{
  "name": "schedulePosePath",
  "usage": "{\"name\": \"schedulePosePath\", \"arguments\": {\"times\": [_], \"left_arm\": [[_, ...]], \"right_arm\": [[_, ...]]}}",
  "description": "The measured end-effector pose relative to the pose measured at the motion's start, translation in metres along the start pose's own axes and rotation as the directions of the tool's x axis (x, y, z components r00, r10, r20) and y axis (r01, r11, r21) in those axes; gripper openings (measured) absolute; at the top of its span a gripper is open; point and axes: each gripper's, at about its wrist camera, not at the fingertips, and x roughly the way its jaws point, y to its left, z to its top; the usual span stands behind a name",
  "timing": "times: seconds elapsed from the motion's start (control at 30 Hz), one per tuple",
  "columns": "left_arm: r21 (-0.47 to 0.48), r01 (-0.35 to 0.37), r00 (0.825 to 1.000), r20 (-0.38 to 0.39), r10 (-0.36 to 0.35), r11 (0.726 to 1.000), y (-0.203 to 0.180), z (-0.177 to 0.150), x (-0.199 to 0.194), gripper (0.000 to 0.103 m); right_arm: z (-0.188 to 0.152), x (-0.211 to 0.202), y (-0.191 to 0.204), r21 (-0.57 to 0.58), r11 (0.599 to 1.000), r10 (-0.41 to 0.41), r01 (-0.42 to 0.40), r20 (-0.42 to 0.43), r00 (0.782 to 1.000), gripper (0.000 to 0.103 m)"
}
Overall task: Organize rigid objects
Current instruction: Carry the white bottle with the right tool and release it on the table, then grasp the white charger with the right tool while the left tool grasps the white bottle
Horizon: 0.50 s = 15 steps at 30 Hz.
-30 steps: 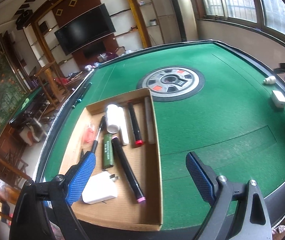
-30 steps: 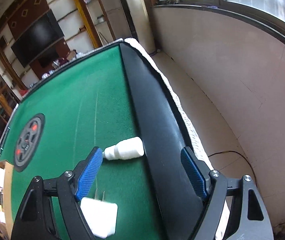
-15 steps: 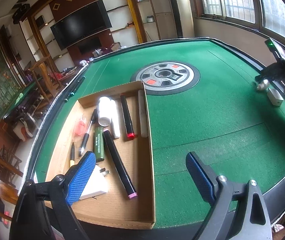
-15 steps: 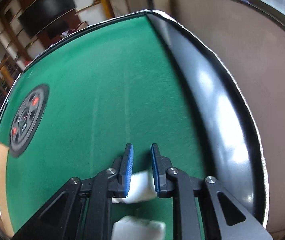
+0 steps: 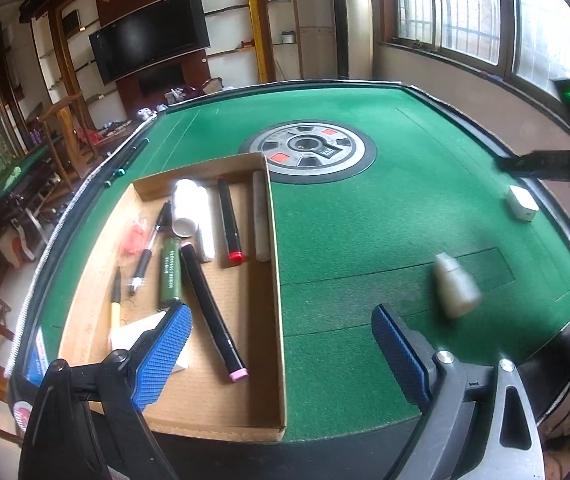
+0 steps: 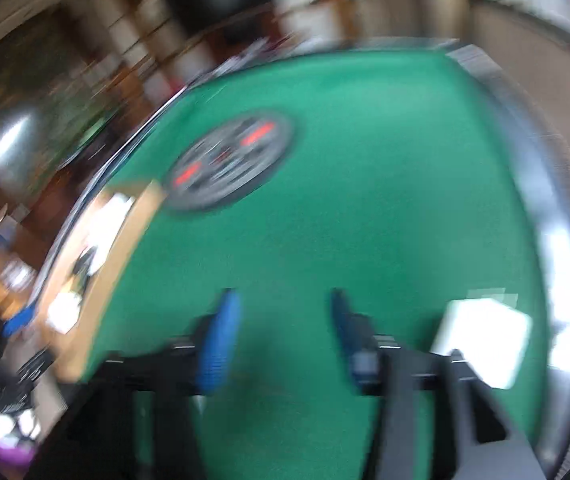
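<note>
Small white bottle (image 5: 455,285), blurred, lies loose on green table (image 5: 365,240), well right of cardboard tray (image 5: 277,280). Left gripper (image 5: 281,354) spread, empty. Right gripper (image 6: 281,334) parted, empty, view smeared. Risk: bottle rolls toward table edge.

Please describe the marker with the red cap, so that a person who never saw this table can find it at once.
Look on the green table for the shallow cardboard tray beside the round centre console. Inside it, toward the far end, a black marker lies between a white stick and a grey stick. Only this one has a red cap; the other black marker ends in pink.
</note>
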Motion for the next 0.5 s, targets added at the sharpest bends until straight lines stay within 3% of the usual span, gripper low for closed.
{"name": "schedulePosePath", "arguments": {"times": [0.07, 0.2, 0.33, 0.5], "left_arm": [[-0.016, 0.03, 1.0, -0.004, -0.03, 0.999, 0.002, 0.0, 0.002, 0.094], [-0.052, 0.133, 0.99, -0.036, -0.135, 0.99, -0.004, -0.002, 0.011, 0.094], [-0.047, 0.142, 0.988, -0.053, -0.145, 0.989, -0.011, -0.004, 0.012, 0.094], [-0.078, 0.109, 0.993, -0.036, -0.112, 0.991, 0.002, 0.005, 0.007, 0.094]], "right_arm": [[-0.006, -0.023, -0.027, 0.053, 0.991, -0.127, 0.125, 0.048, 0.991, 0.075], [-0.016, -0.031, -0.069, 0.147, 0.965, -0.217, 0.217, -0.016, 0.976, 0.076], [-0.023, -0.018, -0.087, 0.197, 0.958, -0.203, 0.208, -0.046, 0.978, 0.076], [-0.014, 0.02, -0.064, 0.16, 0.964, -0.203, 0.214, -0.081, 0.976, 0.076]]}}
